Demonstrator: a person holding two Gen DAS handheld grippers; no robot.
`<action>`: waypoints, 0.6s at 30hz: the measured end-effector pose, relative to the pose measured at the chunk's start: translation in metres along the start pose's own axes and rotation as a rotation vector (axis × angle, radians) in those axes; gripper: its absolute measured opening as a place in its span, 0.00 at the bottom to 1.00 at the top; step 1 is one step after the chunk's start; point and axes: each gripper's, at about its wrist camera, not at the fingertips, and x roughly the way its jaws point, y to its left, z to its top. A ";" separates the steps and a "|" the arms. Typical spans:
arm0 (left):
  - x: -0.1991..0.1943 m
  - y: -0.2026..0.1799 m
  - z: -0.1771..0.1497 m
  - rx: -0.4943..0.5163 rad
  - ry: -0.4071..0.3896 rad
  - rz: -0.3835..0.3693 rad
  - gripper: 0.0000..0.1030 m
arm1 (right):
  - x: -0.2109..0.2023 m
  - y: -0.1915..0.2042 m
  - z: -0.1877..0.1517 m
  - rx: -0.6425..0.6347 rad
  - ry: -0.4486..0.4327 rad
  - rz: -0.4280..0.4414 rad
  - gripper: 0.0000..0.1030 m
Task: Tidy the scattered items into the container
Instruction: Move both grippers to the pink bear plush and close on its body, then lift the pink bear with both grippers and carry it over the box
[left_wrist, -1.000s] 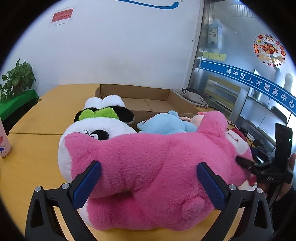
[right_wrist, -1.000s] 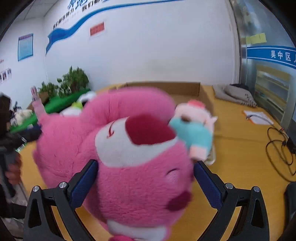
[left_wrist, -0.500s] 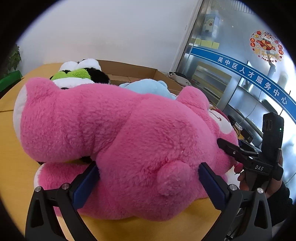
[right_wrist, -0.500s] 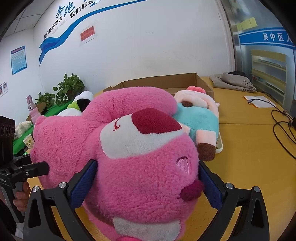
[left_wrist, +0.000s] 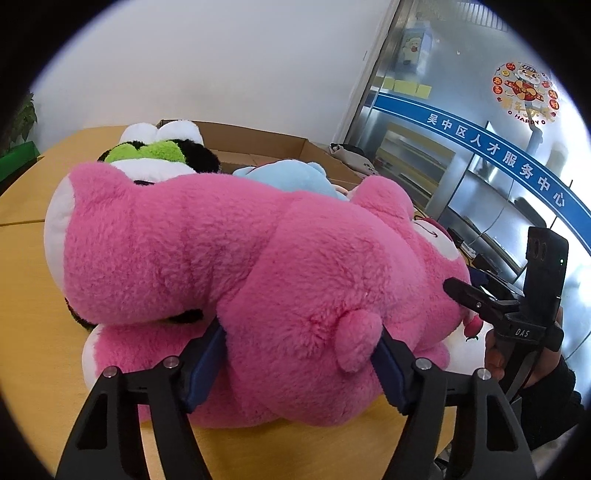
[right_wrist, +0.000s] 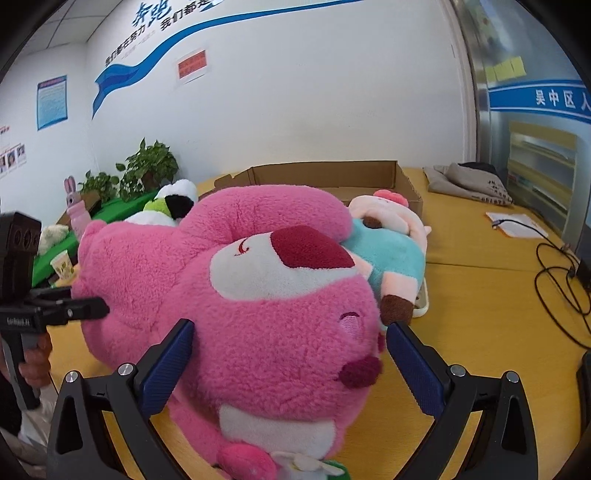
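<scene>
- Since a second ago your left tongs (left_wrist: 299, 363) have sunk and pushed in at the rump of the pink bear (left_wrist: 229, 266), and their jaws have just been closing: the blue pads now dent the fur on both sides beside the little tail, so they have hold of the body.
- Your right tongs (right_wrist: 290, 363) have narrowed too; they straddle the bear's head, both pads touching the plush at the cheeks. The grip looks light, so treat it as a hold that is only just made.
- One end in each hand makes sense, I judge: the bear is long and floppy, and a single grip would let it sag.
- Both tongs point forward and somewhat down, coming at the bear from opposite ends; each view shows the other hand on its handle at the far side.
- It lies on its side on the yellow bench (left_wrist: 26, 295), not yet lifted.
- Behind it, pressed close, sit a panda toy (left_wrist: 162, 155) and a blue plush (right_wrist: 391, 254).
- Beyond those stands the open cardboard box (right_wrist: 332, 177), where everything must go.
</scene>
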 end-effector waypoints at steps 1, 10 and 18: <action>0.001 0.000 0.000 0.007 0.001 0.000 0.74 | 0.004 -0.003 -0.001 0.024 0.016 0.010 1.00; 0.015 0.017 -0.002 -0.011 -0.012 -0.046 1.00 | 0.027 -0.015 -0.012 0.244 0.092 0.078 1.00; 0.004 0.010 0.001 -0.015 -0.005 -0.043 0.75 | 0.016 -0.004 -0.009 0.192 0.077 0.086 0.88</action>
